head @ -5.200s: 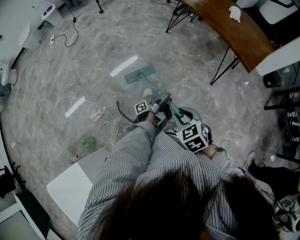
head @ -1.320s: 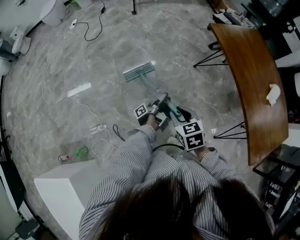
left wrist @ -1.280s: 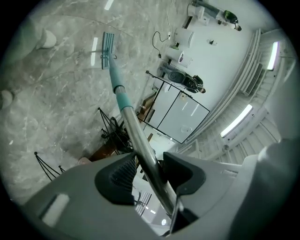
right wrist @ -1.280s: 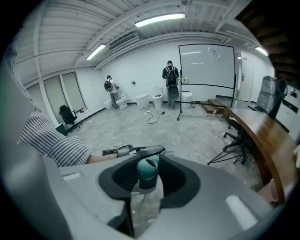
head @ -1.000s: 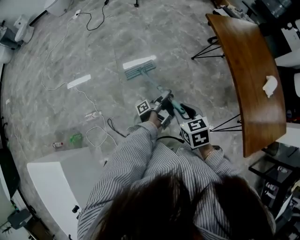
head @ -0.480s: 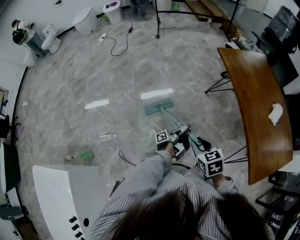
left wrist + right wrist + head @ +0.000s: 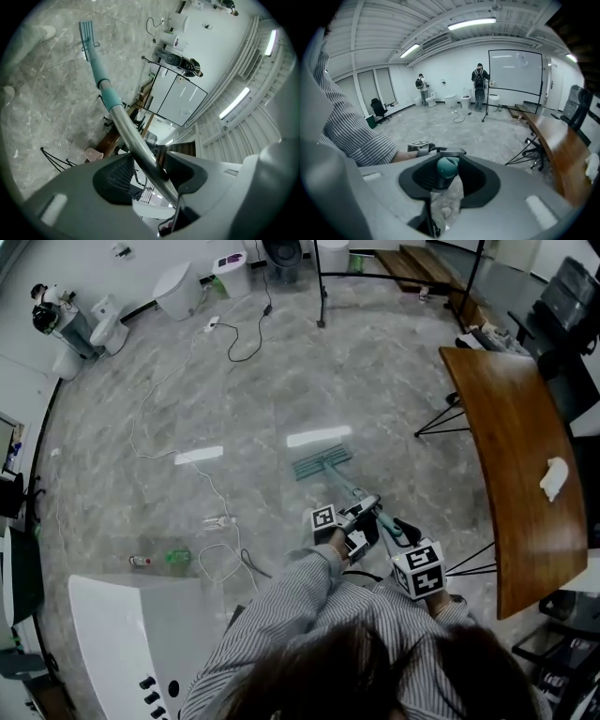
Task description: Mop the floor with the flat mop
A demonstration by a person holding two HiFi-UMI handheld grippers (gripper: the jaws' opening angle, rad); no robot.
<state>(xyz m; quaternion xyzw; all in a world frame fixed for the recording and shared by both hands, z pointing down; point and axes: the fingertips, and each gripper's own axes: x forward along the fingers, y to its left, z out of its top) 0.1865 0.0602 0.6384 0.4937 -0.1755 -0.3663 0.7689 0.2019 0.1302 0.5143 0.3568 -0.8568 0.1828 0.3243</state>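
The flat mop lies with its teal head (image 7: pixel 322 464) flat on the grey marble floor, ahead of the person. Its handle (image 7: pixel 349 493) slants back to the two grippers. My left gripper (image 7: pixel 354 529) is shut on the metal part of the handle (image 7: pixel 136 145), below the teal sleeve (image 7: pixel 107 91); the mop head (image 7: pixel 86 36) shows far down the shaft. My right gripper (image 7: pixel 405 549) is shut on the handle's teal top end (image 7: pixel 447 168), held between both jaws.
A curved wooden table (image 7: pixel 520 474) on black wire legs stands at the right, with a crumpled tissue (image 7: pixel 554 478) on it. White cables and a power strip (image 7: pixel 217 521) trail over the floor at left. A white cabinet (image 7: pixel 131 634) sits at lower left. Two people (image 7: pixel 478 84) stand far off.
The head view has swung from steeply down to further out over the room. The mop head sits slightly further forward and right than half a second ago. Both grippers have kept their hold.
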